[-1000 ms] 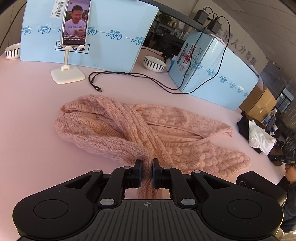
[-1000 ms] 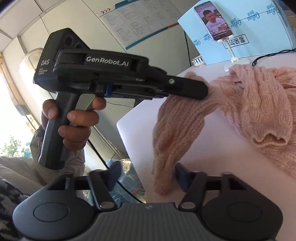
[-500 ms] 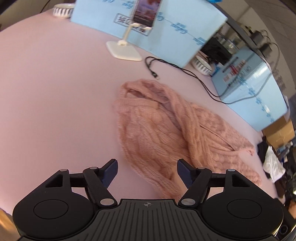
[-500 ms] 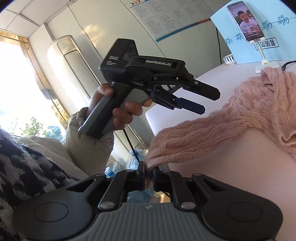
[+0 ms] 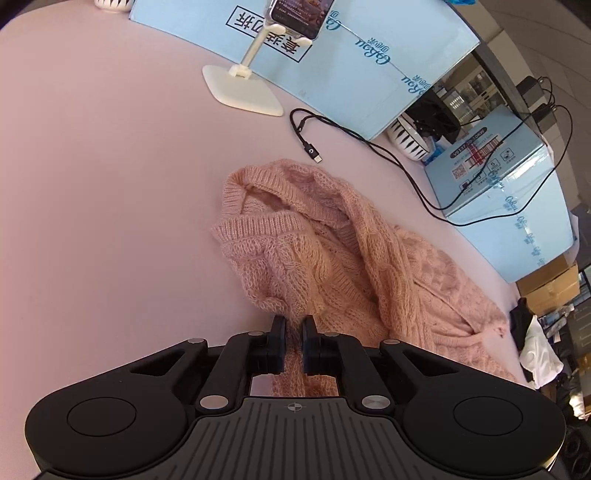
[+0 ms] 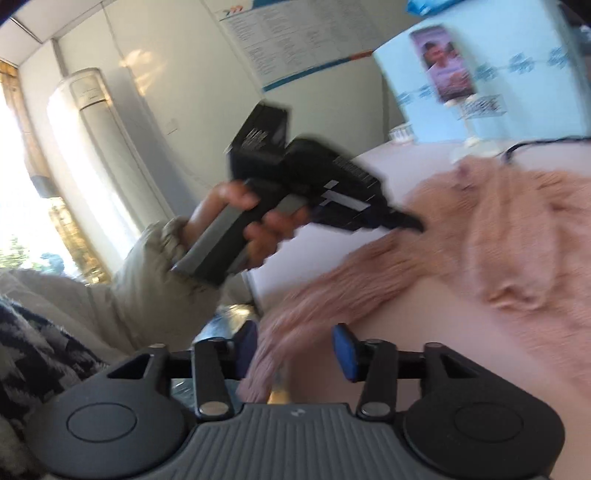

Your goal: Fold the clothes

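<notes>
Pale pink tabletop (image 5: pixel 92 221), with a pink cable-knit sweater (image 5: pixel 332 258) lying crumpled across its middle, ribbed collar toward the far side. Left gripper (image 5: pixel 293 328) low at the sweater's near edge, fingers (image 5: pixel 277 332) together and clamped on a strip of the pink knit that runs down between them. Seen from the right wrist view: the same left gripper (image 6: pixel 410 223), black with a pistol handle, held in a hand (image 6: pixel 236 221) coming out of a beige sleeve (image 6: pixel 155 273), its tip against the sweater (image 6: pixel 498 229) where a sleeve of the knit leaves the body. Much motion blur there.

Right gripper (image 6: pixel 293 347) near the tabletop's edge, blue-padded fingers (image 6: pixel 343 350) opening, well apart, with the end of the sweater sleeve (image 6: pixel 280 347) lying loosely between them; pads not pressing on it.

Beyond the sweater: a white phone stand (image 5: pixel 243 86) carrying a phone (image 5: pixel 299 14), a black charging cable (image 5: pixel 332 129) with its plug just beside the collar, a long light-blue carton (image 5: pixel 332 48) behind the stand, a second light-blue carton (image 5: pixel 517 206) to the right, and a white bowl with black triangle markings (image 5: pixel 408 142) between the two cartons. At the far right, off the tabletop, brown cardboard boxes (image 5: pixel 550 284) and a heap of black and white cloth (image 5: pixel 535 339).
</notes>
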A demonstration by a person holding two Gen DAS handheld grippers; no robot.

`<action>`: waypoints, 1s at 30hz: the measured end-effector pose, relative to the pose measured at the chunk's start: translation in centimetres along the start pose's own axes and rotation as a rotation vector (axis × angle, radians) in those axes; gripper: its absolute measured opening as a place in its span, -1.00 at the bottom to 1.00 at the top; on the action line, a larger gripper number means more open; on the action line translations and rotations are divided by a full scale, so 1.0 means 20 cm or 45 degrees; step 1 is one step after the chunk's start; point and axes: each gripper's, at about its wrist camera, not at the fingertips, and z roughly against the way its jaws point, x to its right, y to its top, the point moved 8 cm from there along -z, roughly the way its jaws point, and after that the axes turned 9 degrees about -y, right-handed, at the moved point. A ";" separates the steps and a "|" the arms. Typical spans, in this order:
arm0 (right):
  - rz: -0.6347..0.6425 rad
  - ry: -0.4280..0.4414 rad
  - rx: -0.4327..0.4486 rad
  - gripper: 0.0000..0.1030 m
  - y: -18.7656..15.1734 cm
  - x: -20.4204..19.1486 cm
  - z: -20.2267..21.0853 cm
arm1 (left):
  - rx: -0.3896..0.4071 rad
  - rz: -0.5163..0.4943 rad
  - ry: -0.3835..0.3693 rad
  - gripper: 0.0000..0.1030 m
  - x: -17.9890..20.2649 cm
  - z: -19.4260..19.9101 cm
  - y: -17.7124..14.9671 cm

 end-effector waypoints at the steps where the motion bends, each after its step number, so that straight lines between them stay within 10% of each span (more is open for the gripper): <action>1: -0.051 -0.076 0.032 0.61 0.05 0.09 0.05 | -0.001 0.018 -0.012 -0.86 -0.02 0.03 -0.01; 5: -0.605 -0.754 0.056 0.60 0.17 0.81 0.32 | -0.002 0.057 -0.006 -0.86 -0.09 0.14 -0.06; 8: -0.937 -1.057 0.020 0.34 0.09 1.19 0.44 | -0.014 0.039 0.002 -0.86 -0.09 0.17 -0.09; 11: -1.007 -1.093 0.126 0.21 0.09 1.31 0.49 | -0.050 0.000 0.007 -0.85 -0.08 0.19 -0.13; 14: -0.965 -1.242 0.179 -0.88 0.07 1.40 0.49 | -0.129 -0.030 -0.010 -0.68 -0.08 0.20 -0.13; 21: -0.919 -1.270 0.185 -0.86 0.06 1.44 0.47 | 0.003 -0.155 -0.027 0.54 -0.02 0.36 0.22; 28: -0.969 -1.182 0.192 -0.87 0.06 1.44 0.51 | -0.081 -0.373 0.188 0.25 -0.07 -0.09 0.35; 30: -0.970 -1.158 0.198 -0.89 0.06 1.45 0.52 | -0.065 -0.451 0.189 -0.70 -0.01 -0.14 0.34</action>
